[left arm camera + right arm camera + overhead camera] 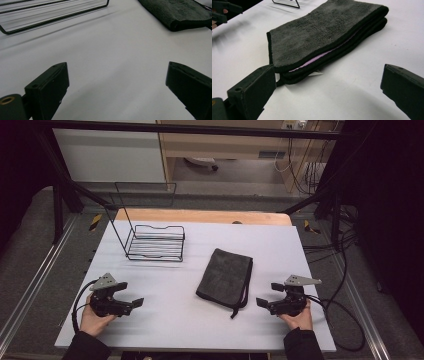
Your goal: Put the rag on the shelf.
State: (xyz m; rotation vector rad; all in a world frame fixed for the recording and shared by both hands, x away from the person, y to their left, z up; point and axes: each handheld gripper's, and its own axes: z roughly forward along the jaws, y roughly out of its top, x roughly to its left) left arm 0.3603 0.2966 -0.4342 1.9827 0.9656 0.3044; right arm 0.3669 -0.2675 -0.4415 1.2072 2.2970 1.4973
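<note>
At the centre of the high view, slightly right of the middle, a folded dark grey towel (225,277) lies flat on the white table (165,320), with a black wire rack (154,241) standing well apart from it toward the upper left. The left gripper (131,295) sits low in the lower left, its jaws spread wide with nothing but bare tabletop between them. The right gripper (267,295) sits in the lower right, just beside the towel's near corner, its jaws likewise wide apart and gripping nothing; in the right gripper view a lilac inner layer shows along the towel's folded edge.
</note>
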